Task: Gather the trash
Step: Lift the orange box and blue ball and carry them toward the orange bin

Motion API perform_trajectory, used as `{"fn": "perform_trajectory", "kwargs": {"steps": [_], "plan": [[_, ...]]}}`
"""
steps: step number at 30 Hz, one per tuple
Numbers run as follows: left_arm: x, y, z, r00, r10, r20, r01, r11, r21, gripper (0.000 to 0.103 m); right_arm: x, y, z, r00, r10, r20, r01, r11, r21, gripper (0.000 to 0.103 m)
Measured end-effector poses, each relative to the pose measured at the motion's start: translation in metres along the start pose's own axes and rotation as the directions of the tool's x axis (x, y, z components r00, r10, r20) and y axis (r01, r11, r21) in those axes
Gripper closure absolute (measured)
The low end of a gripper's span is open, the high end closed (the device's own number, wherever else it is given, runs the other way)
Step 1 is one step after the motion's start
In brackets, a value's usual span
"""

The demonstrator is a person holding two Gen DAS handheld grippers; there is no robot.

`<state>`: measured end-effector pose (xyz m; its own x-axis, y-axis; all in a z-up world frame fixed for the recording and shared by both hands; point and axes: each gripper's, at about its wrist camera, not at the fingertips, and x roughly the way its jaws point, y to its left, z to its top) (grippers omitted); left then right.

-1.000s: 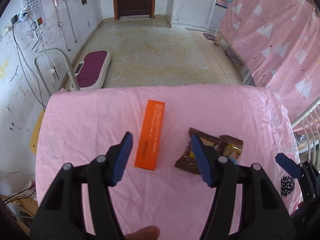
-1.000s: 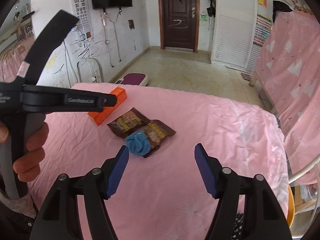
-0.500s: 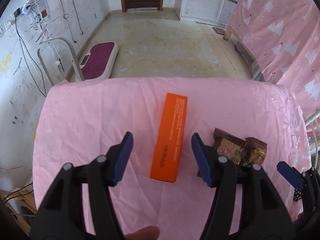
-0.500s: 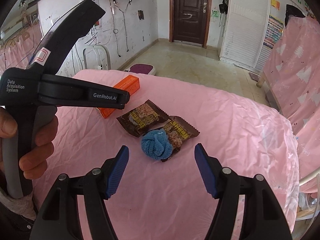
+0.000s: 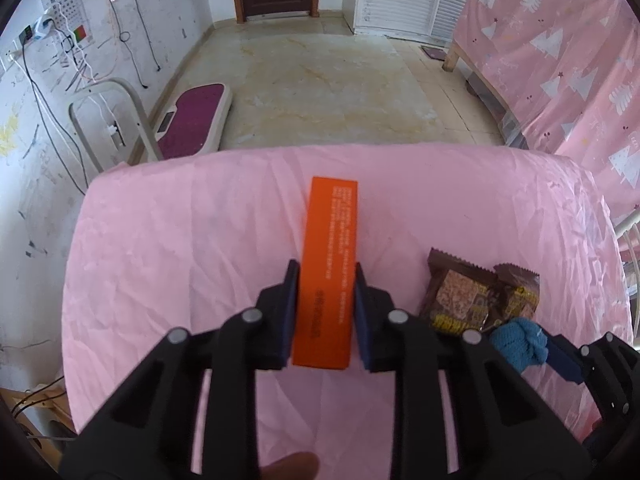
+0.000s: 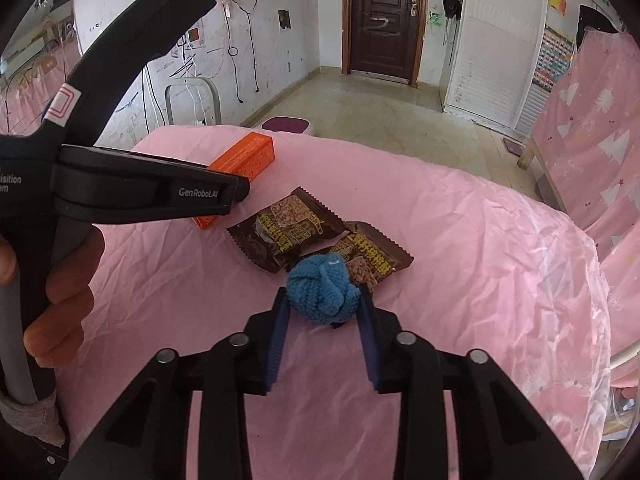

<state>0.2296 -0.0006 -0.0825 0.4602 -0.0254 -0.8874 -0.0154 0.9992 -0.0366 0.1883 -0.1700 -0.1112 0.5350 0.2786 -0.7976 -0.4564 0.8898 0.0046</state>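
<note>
While both grippers sit low over the pink table (image 5: 160, 240), each has closed around its own piece of trash. At the lower centre of the left wrist view, the left gripper (image 5: 326, 312) is clenched on the box (image 5: 330, 256), its blue pads (image 5: 291, 308) pressed against the long sides near the near end. Grasping across the narrow width makes sense, since the box lies lengthwise along the fingers and its long axis would not fit between them. The box appears to lie flat on the cloth, not yet lifted.

At the lower centre of the right wrist view, the right gripper (image 6: 322, 312) grasps the blue ball (image 6: 322, 288), a knitted lump that sits between the pads and touches both. The ball rests against the near edge of the right wrapper (image 6: 372, 258), so a squeeze from the sides takes it without catching the foil. The left wrapper (image 6: 286, 236) lies just beside it, toward the box, and overlaps its neighbour slightly.

Both wrappers stay loose in mid-frame, between the two grasped things. No bin shows in either view, so where the trash should go cannot be told. I judge the first pickups are in hand, with the wrappers left for later.
</note>
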Motion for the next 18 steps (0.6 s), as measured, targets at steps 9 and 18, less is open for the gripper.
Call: {"fn": "perform_trajectory", "kwargs": {"steps": [9,18], "plan": [[-0.011,-0.003,-0.002,1.000,-0.022,0.023,0.022,1.000,-0.004,0.080,-0.008,-0.006,-0.001,1.000,0.007,0.025,-0.008,1.000,0.014,0.086],[-0.032,-0.014,-0.007,0.998,-0.010,0.065,0.008,1.000,0.017,0.080,-0.033,-0.018,-0.006,0.997,0.001,0.076,-0.005,0.999,0.045,0.086]]}}
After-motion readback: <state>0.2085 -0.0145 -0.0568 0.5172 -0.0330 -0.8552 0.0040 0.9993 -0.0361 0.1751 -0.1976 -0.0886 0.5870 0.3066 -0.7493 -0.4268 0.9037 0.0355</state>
